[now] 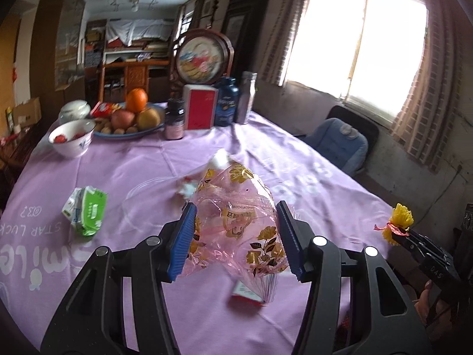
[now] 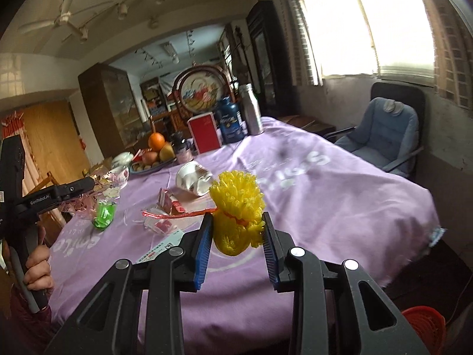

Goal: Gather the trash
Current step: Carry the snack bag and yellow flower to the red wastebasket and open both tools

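The left tool (image 1: 236,236) has its two blue pads on each side of a crinkly pink plastic bag (image 1: 236,222) with gold flowers on it. The pads press into the sides of the bag, so the left tool has hold of it, and the bag puffs up between them above the purple cloth on the worktop (image 1: 147,162). Some white crumpled paper (image 1: 220,159) pokes up behind the top of the bag. A small red and white wrapper (image 1: 246,291) lies on the cloth just below the bag. A green and white tissue pack (image 1: 85,214) lies on the cloth to the left, apart from the bag. The right tool (image 2: 238,236) is closed partway on a yellow net ball (image 2: 236,210), and both pads touch its lower part. A red strip (image 2: 174,214) is tied around the ball and sticks out to the left. On the cloth past the ball lie a torn pink wrapper (image 2: 170,202), a bent white paper cup (image 2: 193,180) on its side, and a flat printed slip (image 2: 168,244) close to the tool. At the far end of the worktop sit a blue plate of fruit (image 1: 130,118) with an orange on top, a white bowl (image 1: 72,139), a dark jar (image 1: 175,119), a red box (image 1: 201,108), a blue jar (image 1: 227,103) and a silver bottle (image 1: 246,97). A blue chair (image 2: 384,136) stands by the window wall. A red basket (image 2: 425,328) shows low down beside the worktop.
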Tool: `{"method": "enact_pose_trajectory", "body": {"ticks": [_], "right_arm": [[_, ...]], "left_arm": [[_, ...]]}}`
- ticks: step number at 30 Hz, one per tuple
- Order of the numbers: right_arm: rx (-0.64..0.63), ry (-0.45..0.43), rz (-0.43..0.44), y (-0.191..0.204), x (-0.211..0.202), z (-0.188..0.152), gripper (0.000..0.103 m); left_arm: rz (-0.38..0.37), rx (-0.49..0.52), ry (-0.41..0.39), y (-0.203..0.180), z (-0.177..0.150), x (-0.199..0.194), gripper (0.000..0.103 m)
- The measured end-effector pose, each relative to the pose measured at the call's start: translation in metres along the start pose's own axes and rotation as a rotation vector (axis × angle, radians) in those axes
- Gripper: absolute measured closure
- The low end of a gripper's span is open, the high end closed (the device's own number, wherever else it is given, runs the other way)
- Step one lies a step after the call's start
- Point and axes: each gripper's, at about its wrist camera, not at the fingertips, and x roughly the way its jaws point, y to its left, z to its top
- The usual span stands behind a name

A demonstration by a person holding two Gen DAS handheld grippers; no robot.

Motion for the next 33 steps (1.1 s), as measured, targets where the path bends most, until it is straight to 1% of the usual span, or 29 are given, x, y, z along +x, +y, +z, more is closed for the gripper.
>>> {"method": "enact_pose_trajectory", "body": {"ticks": [3, 10, 13, 17, 21, 24, 26, 27, 28, 29, 31, 33], "right_arm": [[0.017, -0.029, -0.022, -0.015, -0.02, -0.004, 0.071], [0.084, -0.083, -0.101, -0.06, -0.065, -0.019, 0.07], [0.119, -0.094, -0.154, -0.083, -0.083, -0.029, 0.07], [0.173, -0.09, -0.245, -0.119, -0.106, -0.049, 0.07], [0.229, -0.055, -0.325, -0.155, -0.119, -0.075, 0.07], [0.282, 0.001, -0.384, -0.186, -0.123, -0.104, 0.07], [0.311, 0.045, -0.401, -0.2, -0.119, -0.122, 0.067], [0.329, 0.09, -0.411, -0.211, -0.114, -0.134, 0.065], [0.336, 0.116, -0.417, -0.216, -0.11, -0.141, 0.061], [0.35, 0.151, -0.426, -0.224, -0.106, -0.152, 0.053], [0.381, 0.159, -0.445, -0.237, -0.107, -0.165, 0.051], [0.404, 0.142, -0.463, -0.246, -0.113, -0.17, 0.05]], "left_arm": [[-0.027, 0.022, -0.003, -0.019, 0.0, -0.003, 0.048], [-0.144, 0.098, 0.036, -0.082, -0.006, 0.004, 0.048], [-0.197, 0.144, 0.062, -0.116, -0.011, 0.014, 0.048], [-0.28, 0.195, 0.113, -0.162, -0.021, 0.033, 0.048], [-0.366, 0.242, 0.172, -0.206, -0.037, 0.051, 0.048], [-0.422, 0.282, 0.22, -0.24, -0.052, 0.066, 0.048], [-0.449, 0.314, 0.255, -0.262, -0.064, 0.077, 0.048], [-0.462, 0.337, 0.28, -0.277, -0.072, 0.084, 0.048], [-0.471, 0.352, 0.296, -0.286, -0.078, 0.089, 0.048], [-0.481, 0.37, 0.316, -0.297, -0.084, 0.094, 0.048], [-0.498, 0.404, 0.349, -0.316, -0.097, 0.105, 0.048], [-0.516, 0.442, 0.386, -0.338, -0.112, 0.115, 0.048]]}}
